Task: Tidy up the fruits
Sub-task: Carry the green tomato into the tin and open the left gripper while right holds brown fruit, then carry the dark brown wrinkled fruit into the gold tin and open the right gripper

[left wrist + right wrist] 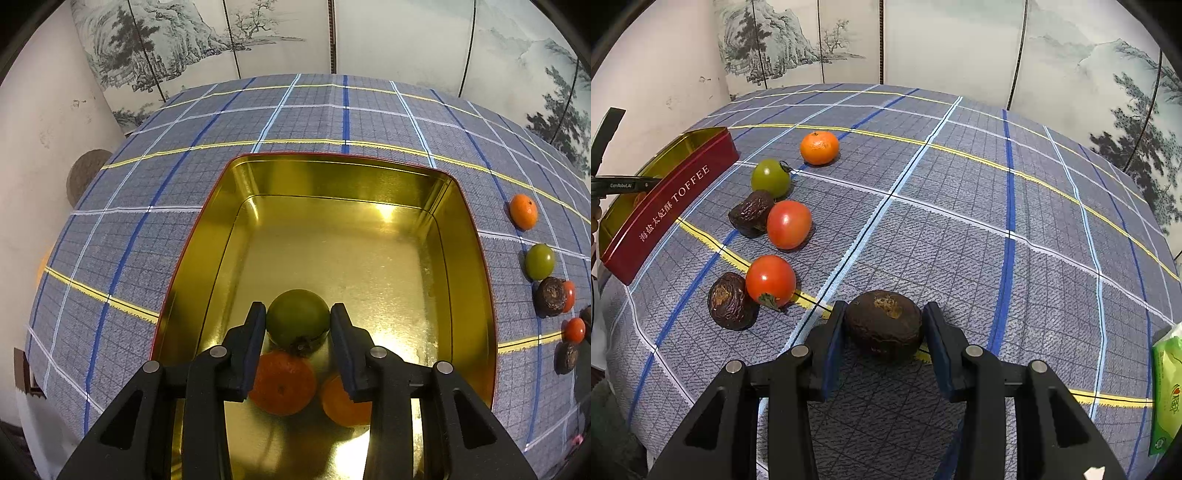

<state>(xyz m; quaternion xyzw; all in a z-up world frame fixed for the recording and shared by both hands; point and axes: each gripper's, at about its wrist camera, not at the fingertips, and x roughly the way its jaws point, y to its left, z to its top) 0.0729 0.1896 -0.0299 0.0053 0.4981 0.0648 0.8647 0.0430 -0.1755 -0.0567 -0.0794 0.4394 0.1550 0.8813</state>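
Left gripper (298, 320) jaws pinch, it seems, a green fruit (297, 318) over the gold tin (469, 258); release comes next. Right gripper (884, 322) jaws sit spread around a dark fruit (883, 325) on the worktop (960, 221), needing to close

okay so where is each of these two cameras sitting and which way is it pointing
Left wrist: rides the left gripper, looking down into the gold tin, fingers flanking a green fruit.
Right wrist: rides the right gripper, looking across the plaid tablecloth, fingers flanking a dark brown fruit.
Shared: tin, tablecloth, a loose tangerine.
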